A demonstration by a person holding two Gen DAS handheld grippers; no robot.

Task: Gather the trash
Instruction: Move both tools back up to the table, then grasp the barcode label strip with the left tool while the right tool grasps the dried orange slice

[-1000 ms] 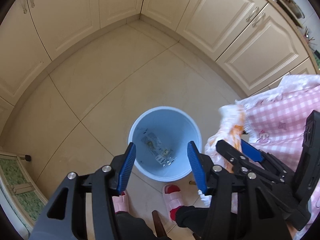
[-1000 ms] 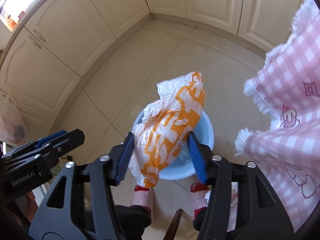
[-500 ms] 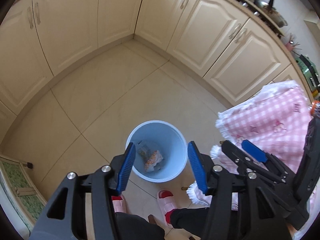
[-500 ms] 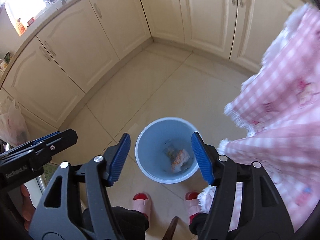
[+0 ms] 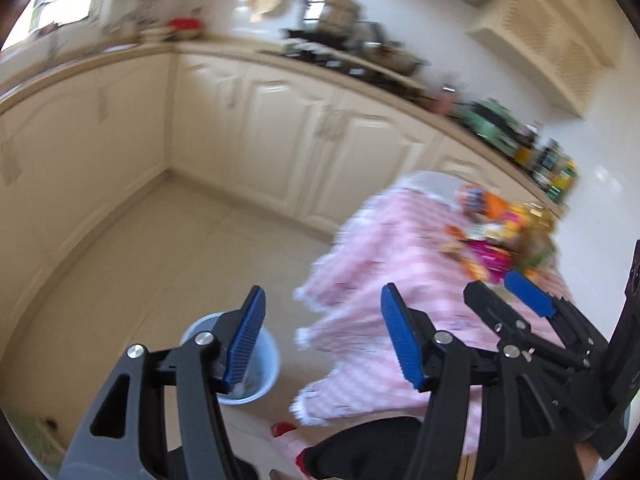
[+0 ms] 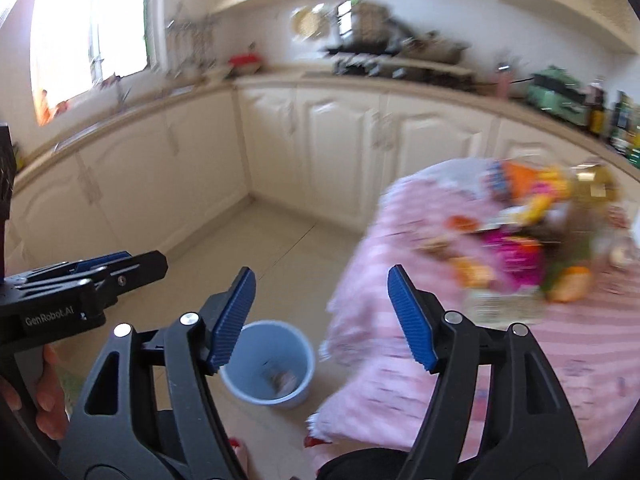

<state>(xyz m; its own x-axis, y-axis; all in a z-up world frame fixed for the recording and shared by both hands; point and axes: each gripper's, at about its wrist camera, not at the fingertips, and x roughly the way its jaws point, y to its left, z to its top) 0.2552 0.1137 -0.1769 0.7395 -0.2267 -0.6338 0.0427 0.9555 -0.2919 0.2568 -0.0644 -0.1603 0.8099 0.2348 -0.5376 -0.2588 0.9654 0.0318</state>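
A light blue trash bin [image 6: 269, 364] stands on the tiled floor with some trash in its bottom [image 6: 282, 378]; it also shows in the left wrist view [image 5: 262, 364], partly behind my left finger. A blurred pile of colourful wrappers [image 6: 520, 248] lies on the pink checked tablecloth [image 6: 500, 360], also in the left wrist view [image 5: 492, 236]. My left gripper [image 5: 322, 332] is open and empty. My right gripper [image 6: 320, 316] is open and empty. Both are raised above the floor, between bin and table.
Cream cabinets [image 6: 340, 152] run along the walls, with a cluttered counter [image 6: 400, 60] of pots and bottles. The person's red slippers [image 5: 282, 430] stand by the bin. The tablecloth edge [image 5: 316, 320] hangs near the bin. Both views are motion-blurred.
The orange and white bag held by my right gripper dropped into the bin. Both grippers then swung up from over the bin toward the table and counter.
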